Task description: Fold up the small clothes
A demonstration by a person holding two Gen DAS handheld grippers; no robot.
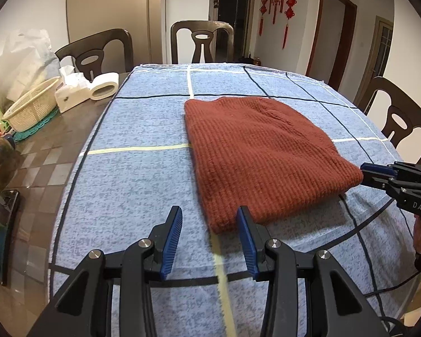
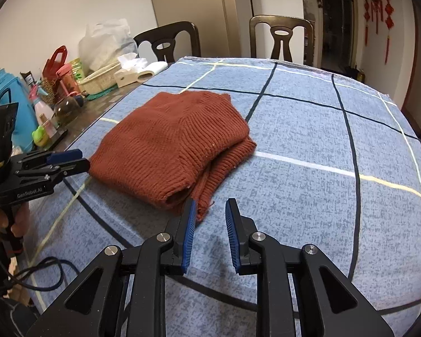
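Two black tongs with blue ribbed pads sit closest. Left gripper (image 1: 209,219) has its pads apart with nothing between them, one pad just beside the near corner of the rust-red knitted sweater (image 1: 263,151). Right gripper (image 2: 210,212) is apart too, empty, near the sweater's thick folded end. It lies folded flat on the blue checked cloth (image 2: 308,129), so the folding looks nearly done.
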